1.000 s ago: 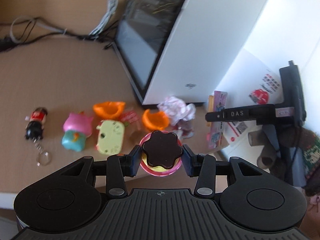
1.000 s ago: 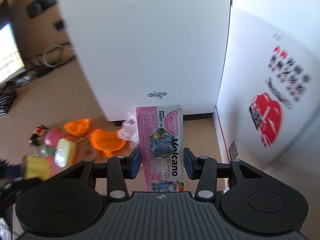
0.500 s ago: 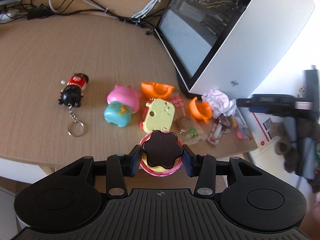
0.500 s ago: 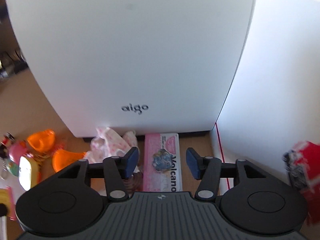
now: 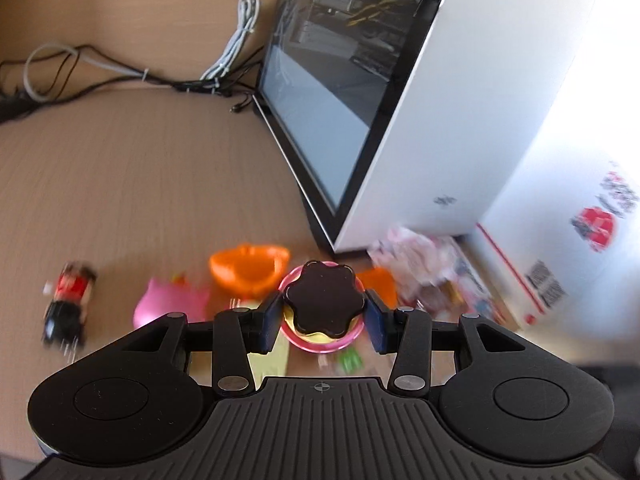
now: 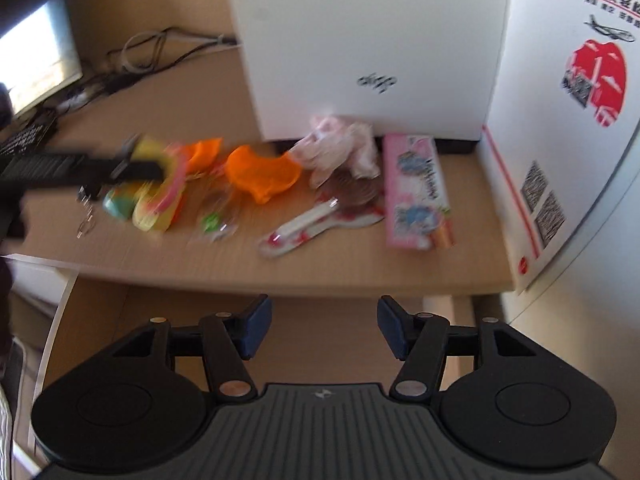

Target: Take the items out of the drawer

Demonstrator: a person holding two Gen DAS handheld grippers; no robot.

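1. The left gripper (image 5: 324,322) stays clamped on the toy pudding cup (image 5: 323,307), a pink-rimmed cup with a yellow body and a dark flower-shaped top. The pads press both sides of it, as they did a second ago. The cup now hangs over the pile of small toys on the desk (image 5: 140,184), above the pale yellow toy (image 5: 269,354) and in front of the orange shell (image 5: 249,267). It has not been set down.

2. Left of the cup lie the cola-bottle keychain figure (image 5: 68,304) and the pink pig toy (image 5: 170,300); both are blurred.

3. The pink Volcano snack packet (image 6: 416,190), which sat between the right gripper's pads a second ago, now lies flat on the desk. It is beside the crumpled pink-and-white wrapper (image 6: 344,150), just in front of the white computer case (image 6: 368,48) and close to the white carton (image 6: 568,128).

4. The right gripper (image 6: 323,327) is released: its jaws are opening with nothing between them, and it has drawn back past the desk edge (image 6: 256,280).

5. So one item is delivered and that hand is free. My guess is that it heads back for another piece, though the drawer is not in view.
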